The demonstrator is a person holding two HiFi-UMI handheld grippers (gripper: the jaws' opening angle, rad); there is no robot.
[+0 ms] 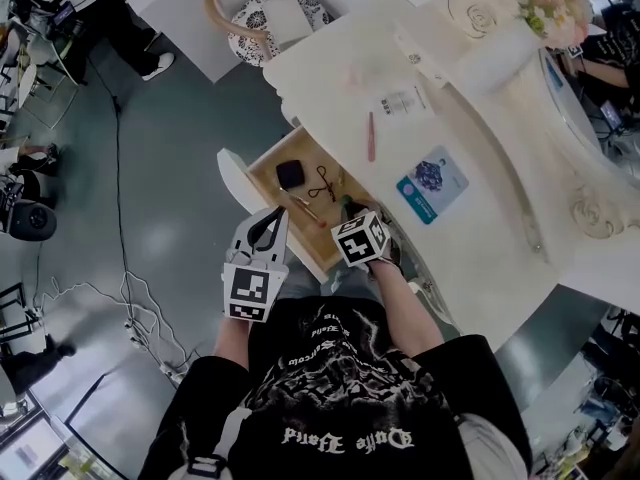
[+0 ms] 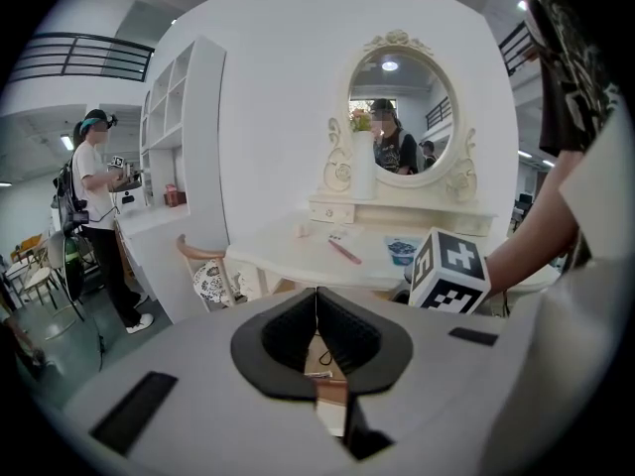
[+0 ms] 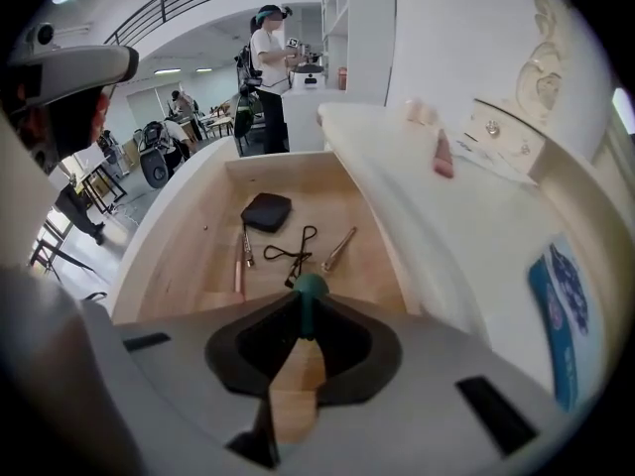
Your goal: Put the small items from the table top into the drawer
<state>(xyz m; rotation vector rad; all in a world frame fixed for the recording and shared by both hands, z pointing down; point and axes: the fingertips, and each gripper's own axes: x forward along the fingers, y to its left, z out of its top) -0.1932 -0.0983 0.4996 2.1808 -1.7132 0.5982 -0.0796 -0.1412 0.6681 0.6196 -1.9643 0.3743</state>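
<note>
Over the wooden drawer (image 3: 213,256), the right gripper (image 3: 304,313) pinches a slim teal round-tipped stick (image 3: 311,290), clear only in its view; the left gripper (image 2: 317,297) is closed, empty.

Grey floor (image 1: 170,158) fills the head view from seven to eleven o'clock. A cushioned chair (image 1: 272,18) stands at twelve, a cream dressing table (image 1: 485,253) from one to four, its oval mirror (image 2: 402,117) against a white wall (image 2: 278,97)
</note>
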